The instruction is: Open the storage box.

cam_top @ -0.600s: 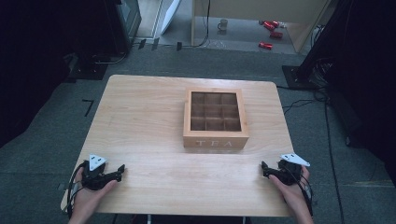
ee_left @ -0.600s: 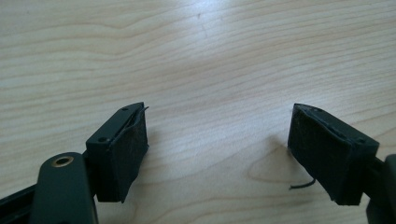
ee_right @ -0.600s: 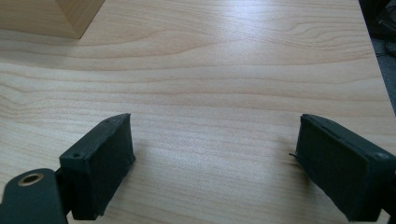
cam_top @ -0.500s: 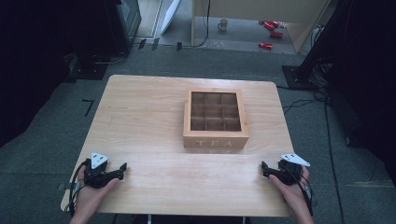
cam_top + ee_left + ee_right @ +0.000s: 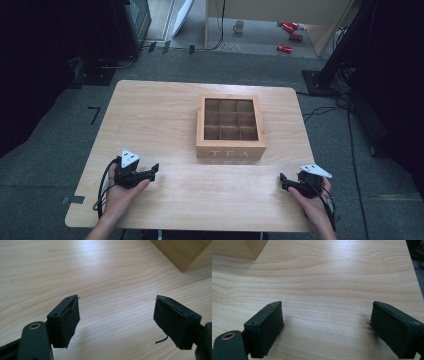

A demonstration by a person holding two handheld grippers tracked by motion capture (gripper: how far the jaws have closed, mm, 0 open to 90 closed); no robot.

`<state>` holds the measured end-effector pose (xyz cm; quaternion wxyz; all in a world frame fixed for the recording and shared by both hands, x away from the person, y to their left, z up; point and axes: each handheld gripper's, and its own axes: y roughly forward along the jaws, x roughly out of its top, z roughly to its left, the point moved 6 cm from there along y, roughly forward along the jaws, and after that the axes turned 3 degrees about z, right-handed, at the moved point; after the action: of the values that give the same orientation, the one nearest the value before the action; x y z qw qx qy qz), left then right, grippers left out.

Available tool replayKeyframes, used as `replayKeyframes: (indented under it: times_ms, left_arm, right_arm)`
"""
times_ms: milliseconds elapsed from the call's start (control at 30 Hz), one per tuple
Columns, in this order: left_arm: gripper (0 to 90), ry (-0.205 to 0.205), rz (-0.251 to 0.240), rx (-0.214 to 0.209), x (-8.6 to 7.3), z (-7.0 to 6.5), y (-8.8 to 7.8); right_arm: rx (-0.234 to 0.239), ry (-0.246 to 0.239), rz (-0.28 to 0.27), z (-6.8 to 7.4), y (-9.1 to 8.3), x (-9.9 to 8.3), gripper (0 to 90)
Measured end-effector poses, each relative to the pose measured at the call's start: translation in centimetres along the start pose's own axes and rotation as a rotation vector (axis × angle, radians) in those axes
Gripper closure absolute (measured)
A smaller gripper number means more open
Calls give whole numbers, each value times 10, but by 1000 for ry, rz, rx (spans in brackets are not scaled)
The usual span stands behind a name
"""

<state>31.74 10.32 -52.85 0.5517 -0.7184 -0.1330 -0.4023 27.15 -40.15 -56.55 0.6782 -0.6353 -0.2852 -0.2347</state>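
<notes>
Two black plastic handheld grippers, left [image 5: 154, 170] and right [image 5: 283, 181], each topped by a pale grey three-cornered plate [image 5: 130, 159] with small dark dots. Black cable [image 5: 103, 181] looping from each. Blocky black jaws faced with dark fabric-like pads [image 5: 70, 320], slightly frayed at the edges. Small screw holes in the jaw backs; one brass-ringed hole [image 5: 34, 326] lower down. Bare forearms, no sleeves in sight.

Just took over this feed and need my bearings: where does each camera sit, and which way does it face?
High view: above the near edge, looking forward and down on the table and tea box; both hands, left claw, right claw.
Left gripper view: rides the left claw, low over the tabletop; open jaws, box corner upper right.
Right gripper view: rides the right claw; open jaws, box corner upper left.
Shared: all show the box and tabletop.
</notes>
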Motion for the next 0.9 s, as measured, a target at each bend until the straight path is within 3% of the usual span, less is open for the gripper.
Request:
replayKeyframes:
  times_ms: [167, 500, 767, 900]
  left_arm:
    - [221, 18, -4, -39, 14, -21, 15]
    - [247, 23, -14, -110, 33, -49, 34]
    - [267, 26, -22, -136, 40, -64, 44]
    - [324, 31, -35, -147, 46, -73, 50]
  right_arm:
    - [-2, 7, 7, 0, 0, 1, 116]
    - [5, -3, -8, 5, -4, 6, 130]
    - [7, 7, -35, 4, -9, 15, 133]
    - [21, 3, -46, 8, -11, 22, 134]
